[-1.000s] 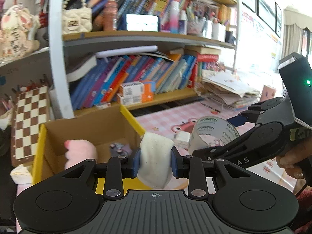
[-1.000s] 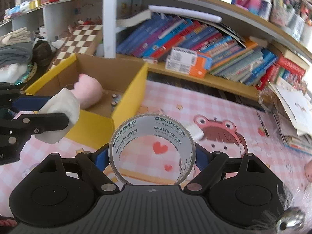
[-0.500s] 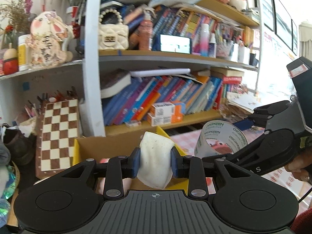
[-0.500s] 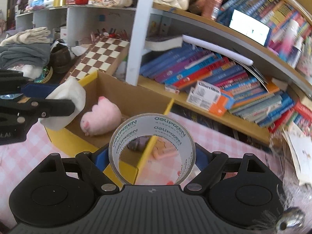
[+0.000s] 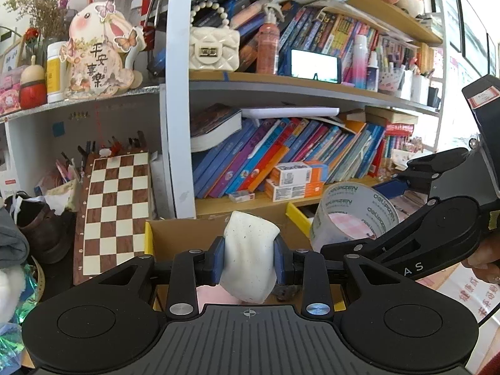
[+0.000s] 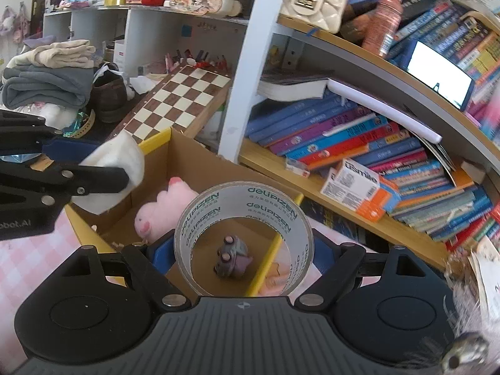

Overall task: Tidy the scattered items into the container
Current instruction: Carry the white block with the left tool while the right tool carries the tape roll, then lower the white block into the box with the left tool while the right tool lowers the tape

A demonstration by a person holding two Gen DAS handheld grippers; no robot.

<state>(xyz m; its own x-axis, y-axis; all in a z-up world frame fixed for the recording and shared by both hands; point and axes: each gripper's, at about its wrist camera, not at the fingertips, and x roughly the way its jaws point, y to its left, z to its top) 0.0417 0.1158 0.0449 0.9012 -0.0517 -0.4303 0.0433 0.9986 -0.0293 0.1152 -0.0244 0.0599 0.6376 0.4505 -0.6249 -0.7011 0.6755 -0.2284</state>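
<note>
1. My left gripper (image 5: 249,257) is clamped on a white cloth pad (image 5: 248,257), squeezed between the blue pads; in the right wrist view it hangs over the near-left corner of the cardboard box (image 6: 200,168).
2. My right gripper (image 6: 243,247) is closed against the outside of a roll of clear tape (image 6: 243,237), held on edge so I look through its hole. It sits above the box's right wall (image 6: 268,256), partly over the inside, partly over the edge.
3. In the box below I see a pink plush toy (image 6: 162,209) on the left and a small toy car (image 6: 229,256) on the floor towards the right.
4. Both held items are over or near the opening, so I judge this to be the drop. To do it well I would bring each item fully inside the yellow-edged walls and low before letting go: the tape could roll or bounce off the rim, while the cloth should simply flop.
5. I would aim the tape at bare cardboard beside the car and the cloth at the near-left corner, clear of the plush.
6. The two grippers are close together; I would keep them apart and release one at a time.
7. Beyond the box room is tight: a chessboard (image 6: 175,103) leans against its back left, and the white shelf post (image 6: 247,72) and rows of books (image 6: 343,137) stand just behind. Open room is upward and back towards me.
</note>
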